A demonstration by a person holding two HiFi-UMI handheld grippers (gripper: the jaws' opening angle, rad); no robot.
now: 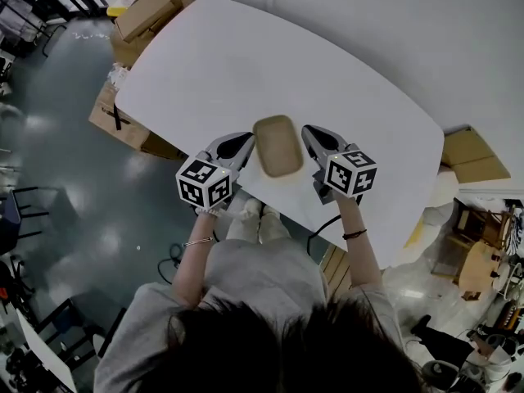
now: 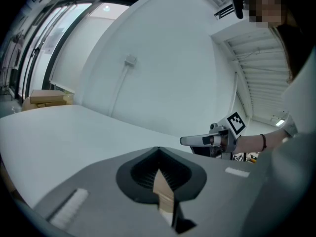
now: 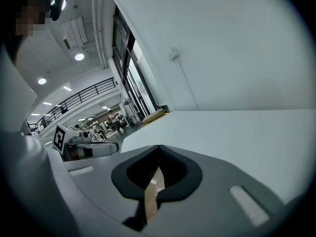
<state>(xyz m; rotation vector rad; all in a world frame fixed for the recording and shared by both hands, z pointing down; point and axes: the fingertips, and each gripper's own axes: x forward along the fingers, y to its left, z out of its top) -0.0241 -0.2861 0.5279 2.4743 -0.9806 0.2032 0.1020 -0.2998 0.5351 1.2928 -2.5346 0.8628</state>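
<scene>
One tray: a shallow brown tray (image 1: 277,144) that looks like pressed paper or card, oblong with rounded corners, with nothing in it as far as the head view shows
Where it is: over the near edge of the white table (image 1: 246,64), between the two grippers; I cannot tell whether it rests on the top or is held just off it
Handling, as I judge it: light and thin-walled; stiff enough to keep its shape but easy to bend or crease; matt, so not slippery; it won't shatter, though a hard squeeze would dent the rim
Where to take hold: the rim of the two long sides, opposite each other, so the tray stays level
Tongs, left: the left gripper (image 1: 246,143) is closed on the tray's left rim; its own view shows a thin brown edge (image 2: 164,194) pinched between the jaws
Tongs, right: the right gripper (image 1: 309,135) is closed on the right rim, with the same brown sliver (image 3: 153,194) between its jaws
Count: one tray, two grippers, two marker cubes (image 1: 203,182), one table
Around: cardboard cartons (image 1: 146,11) on the floor (image 1: 57,162) in three places, at the table's far left corner, under its left side and off its right end
</scene>
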